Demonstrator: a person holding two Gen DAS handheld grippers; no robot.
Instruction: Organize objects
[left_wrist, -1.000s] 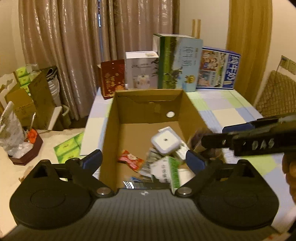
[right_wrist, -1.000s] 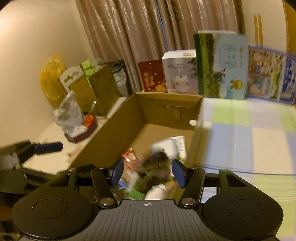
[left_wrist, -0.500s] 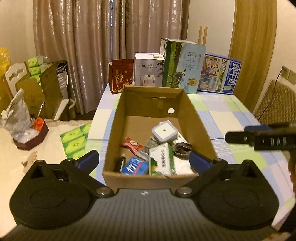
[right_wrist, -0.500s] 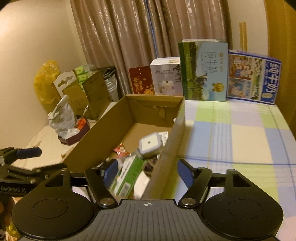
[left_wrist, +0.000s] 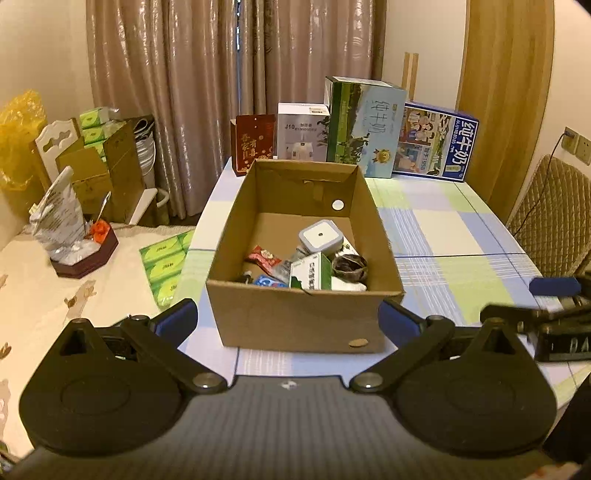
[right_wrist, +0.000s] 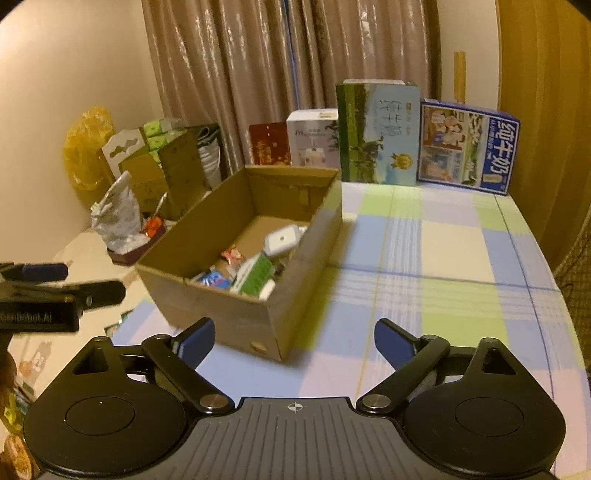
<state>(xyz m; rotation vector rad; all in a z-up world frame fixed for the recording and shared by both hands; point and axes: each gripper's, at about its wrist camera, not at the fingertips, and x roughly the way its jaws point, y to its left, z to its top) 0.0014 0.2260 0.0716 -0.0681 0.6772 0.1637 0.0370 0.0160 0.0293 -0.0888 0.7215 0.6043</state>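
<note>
An open cardboard box (left_wrist: 295, 321) (right_wrist: 236, 317) stands on the checked tablecloth. Inside it lie a white square device (left_wrist: 319, 238) (right_wrist: 282, 238), a green-and-white carton (left_wrist: 310, 273) (right_wrist: 255, 275), a red snack packet (left_wrist: 263, 256), a blue packet (right_wrist: 214, 278) and a dark round thing (left_wrist: 349, 265). My left gripper (left_wrist: 288, 321) hangs open in front of the box's near wall, holding nothing. Near the box's front right corner, my right gripper (right_wrist: 293, 339) is also open and empty. Each gripper shows at the edge of the other's view.
Several upright cartons (left_wrist: 364, 127) (right_wrist: 376, 133) line the table's far edge before a curtain. Left of the table stand a low surface with a foil bag (left_wrist: 59, 221) in a dark tray, green tissue packs (left_wrist: 164, 264) and stacked boxes. A wicker chair (left_wrist: 554, 218) sits right.
Both grippers have drawn back and up from inside the box to in front of it. The dark round thing, between the right fingers a second ago, now lies in the box.
</note>
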